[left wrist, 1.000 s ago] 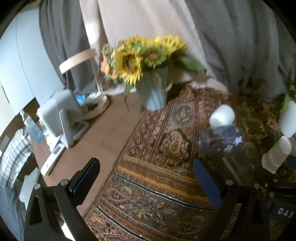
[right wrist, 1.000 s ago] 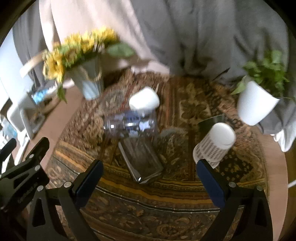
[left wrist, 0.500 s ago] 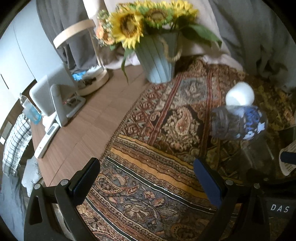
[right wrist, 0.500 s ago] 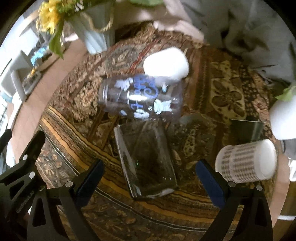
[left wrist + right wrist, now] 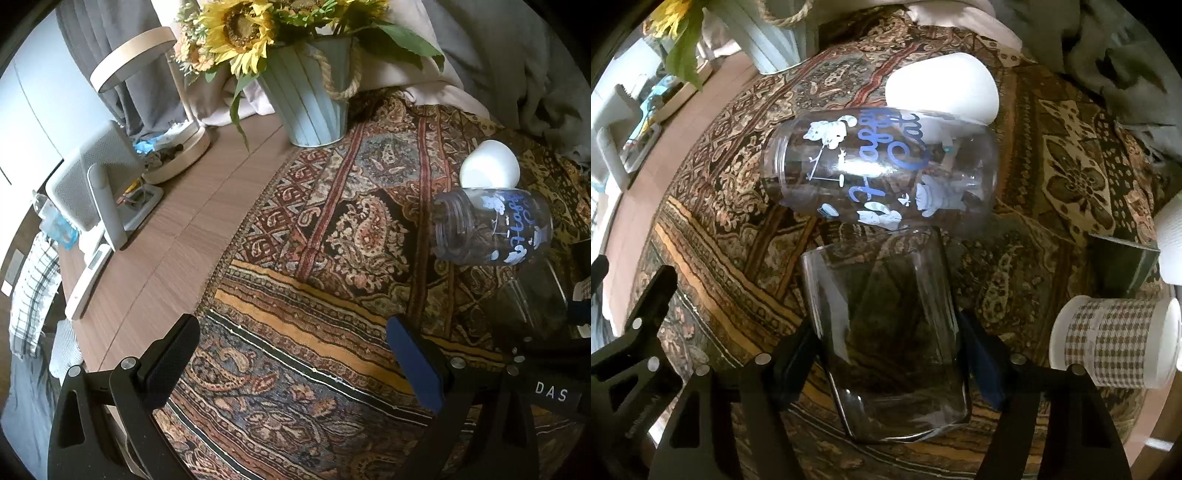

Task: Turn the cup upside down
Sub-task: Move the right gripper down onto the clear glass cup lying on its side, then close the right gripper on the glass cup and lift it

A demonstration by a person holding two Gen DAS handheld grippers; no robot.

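Note:
A clear square glass cup (image 5: 886, 328) lies on its side on the patterned cloth (image 5: 713, 266), its rim toward the camera. My right gripper (image 5: 888, 354) has its jaws on either side of the cup, closed against its walls. A clear jar with blue print (image 5: 882, 170) lies on its side just beyond it, with a white cup (image 5: 942, 86) behind. My left gripper (image 5: 295, 350) is open and empty over the cloth, left of the jar (image 5: 491, 229) and the white cup (image 5: 489, 168).
A checked paper cup (image 5: 1115, 341) lies at the right, near a dark square glass (image 5: 1123, 262) and a white pot (image 5: 1169, 240). A sunflower vase (image 5: 306, 92) stands at the back. A lamp base (image 5: 177, 155) and a white device (image 5: 96, 184) sit on the wooden table at left.
My right gripper has moved forward and down and closed its jaws onto the square glass cup. My left gripper has drifted lower and forward, still open.

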